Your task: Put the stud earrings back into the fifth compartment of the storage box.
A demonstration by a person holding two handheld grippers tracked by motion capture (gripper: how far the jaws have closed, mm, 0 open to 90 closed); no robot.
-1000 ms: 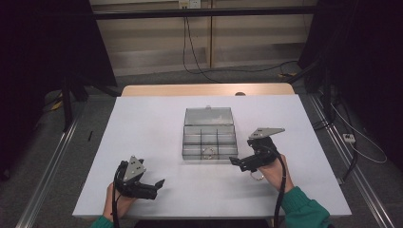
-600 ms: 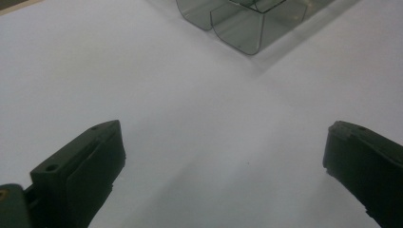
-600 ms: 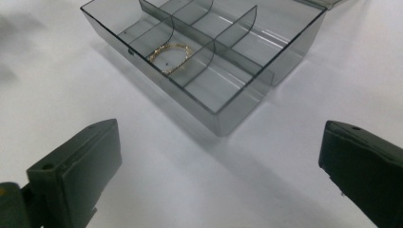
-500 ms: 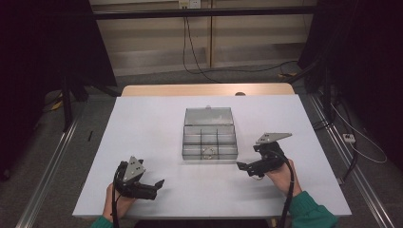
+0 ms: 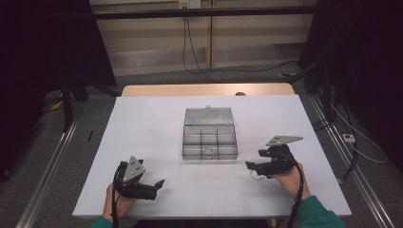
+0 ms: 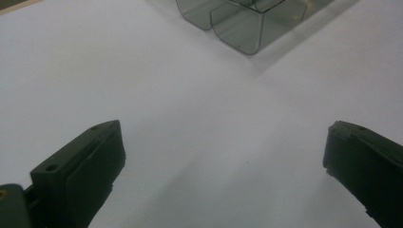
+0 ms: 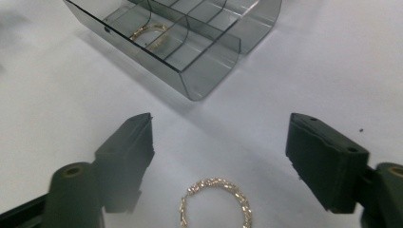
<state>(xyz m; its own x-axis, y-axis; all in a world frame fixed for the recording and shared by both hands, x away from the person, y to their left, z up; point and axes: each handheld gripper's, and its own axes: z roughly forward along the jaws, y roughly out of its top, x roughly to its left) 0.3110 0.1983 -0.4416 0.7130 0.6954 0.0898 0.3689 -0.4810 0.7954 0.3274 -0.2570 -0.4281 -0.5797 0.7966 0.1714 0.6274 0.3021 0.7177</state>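
Ring on open table, unpinched.

Glittery ring, lower edge cut off, perhaps a bracelet.

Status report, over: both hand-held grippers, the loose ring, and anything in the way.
Right hand-held gripper open, jaws just been closing around ring lying on table. Left hand-held gripper open, empty. Organizer box ahead, nothing blocking.
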